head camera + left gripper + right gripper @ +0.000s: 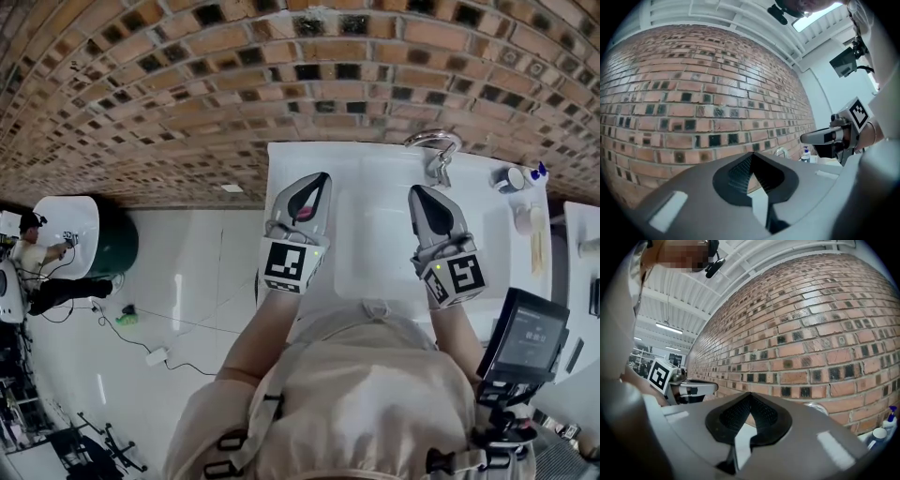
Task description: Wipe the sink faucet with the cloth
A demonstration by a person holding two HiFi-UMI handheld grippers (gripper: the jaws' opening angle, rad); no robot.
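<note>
The faucet (433,150) stood at the back rim of the white sink (375,272), upper right of centre in the head view, its chrome spout arching toward the basin. No cloth showed in any view, so the wiping seemed not to be under way. The right gripper (419,194) hung just in front of the faucet and a little to its left, apart from it, jaws clenched on nothing. From there it seemed placed to reach the spout easily. The left gripper (322,180) was level with it further left over the basin, also clenched and empty, its tips meeting against the brick wall (693,93) in its own view. Both pointed flat at the wall, which looked like a resting pose rather than a working one. On the desk (497,234), right of the faucet, sat a small pot (513,177) and a blue-topped bottle (539,172), clear of the spout.
</note>
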